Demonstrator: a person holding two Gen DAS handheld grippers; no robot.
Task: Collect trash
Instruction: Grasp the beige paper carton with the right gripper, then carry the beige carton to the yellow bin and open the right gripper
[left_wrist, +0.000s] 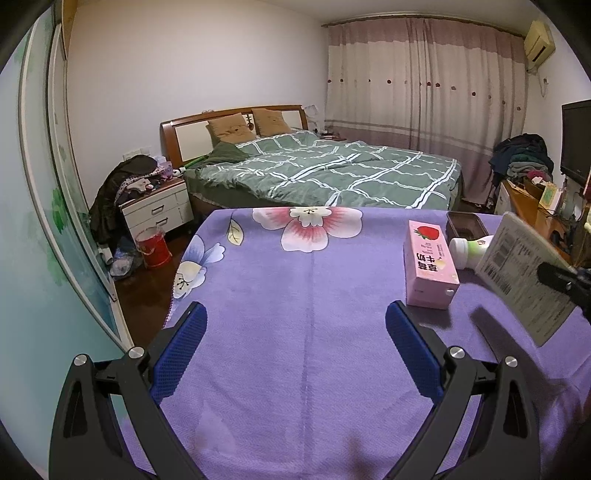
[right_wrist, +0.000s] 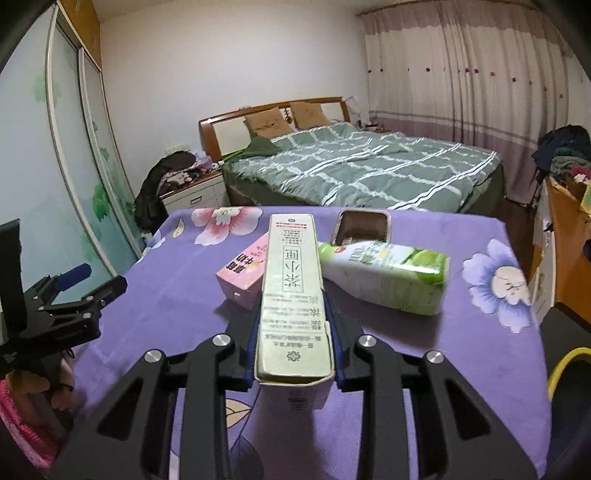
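Trash, table lot, on a purple floral tablecloth (right_wrist: 192, 295).

Item 1: tall pale-green printed paperboard tea carton (right_wrist: 293, 291), one. Held off the cloth, pinched across its narrow sides between the blue pads (right_wrist: 255, 334) of the right gripper (right_wrist: 294, 306), near its open end. Judged light and hollow; the walls would likely crush under a hard squeeze, so the narrow sides near a folded edge look like the best hold.

Item 2: pink rectangular strawberry-milk carton (left_wrist: 428, 269), one, lying on the cloth. Probably light and stiff-edged; take it across the short width.

Item 3: white plastic bottle with green lime label (right_wrist: 384, 275), one, on its side just behind the pink carton. Smooth and rounded, so it may roll or slip; grip mid-body.

Item 4: dark brown shallow plastic tray (right_wrist: 362, 225), one, at the far edge. Thin rim, likely flexible.

Count: four pieces, one in hand, three on the cloth.

Left gripper (left_wrist: 295, 325): fingers spread wide, holding nothing, above bare cloth.
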